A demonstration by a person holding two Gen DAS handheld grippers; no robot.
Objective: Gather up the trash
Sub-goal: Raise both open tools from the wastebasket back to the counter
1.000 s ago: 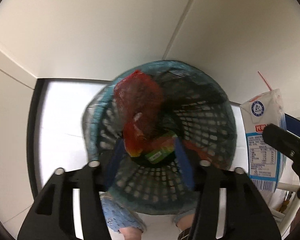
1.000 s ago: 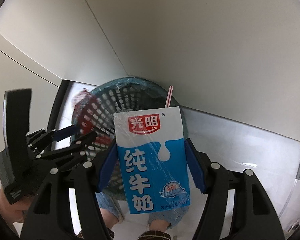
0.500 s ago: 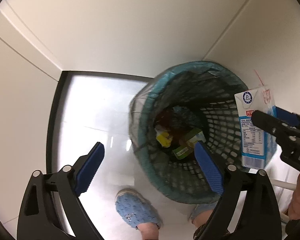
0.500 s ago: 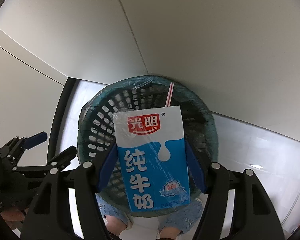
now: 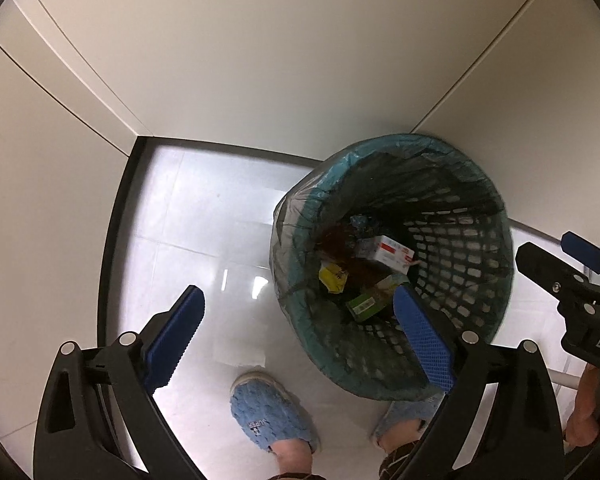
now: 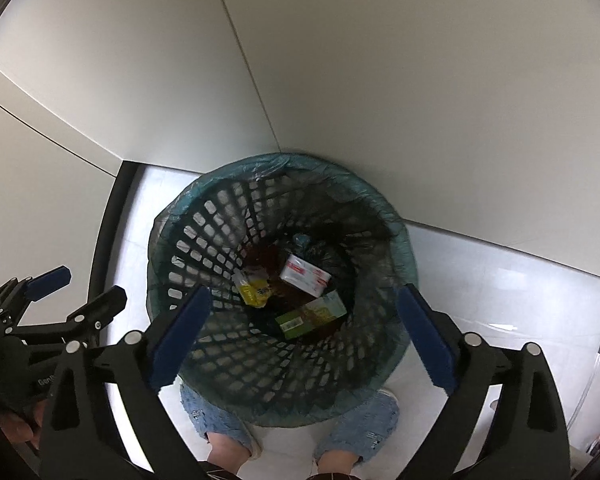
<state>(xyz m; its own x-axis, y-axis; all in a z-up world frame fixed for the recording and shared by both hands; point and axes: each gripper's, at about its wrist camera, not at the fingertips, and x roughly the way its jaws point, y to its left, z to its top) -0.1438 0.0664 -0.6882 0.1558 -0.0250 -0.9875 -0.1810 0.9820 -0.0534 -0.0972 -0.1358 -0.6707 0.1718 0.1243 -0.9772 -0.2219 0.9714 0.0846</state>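
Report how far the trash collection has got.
Done: a white-and-red carton, a green box and a yellow wrapper lie at the bottom of the bin. In hand: nothing; the left gripper is open and empty, the right gripper's jaws are opening, nothing between them. Left: no other trash shows.

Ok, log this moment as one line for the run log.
left hand-held gripper: open, empty | right hand-held gripper: opening, empty, over bin | milk carton: in bin, with green box and yellow wrapper
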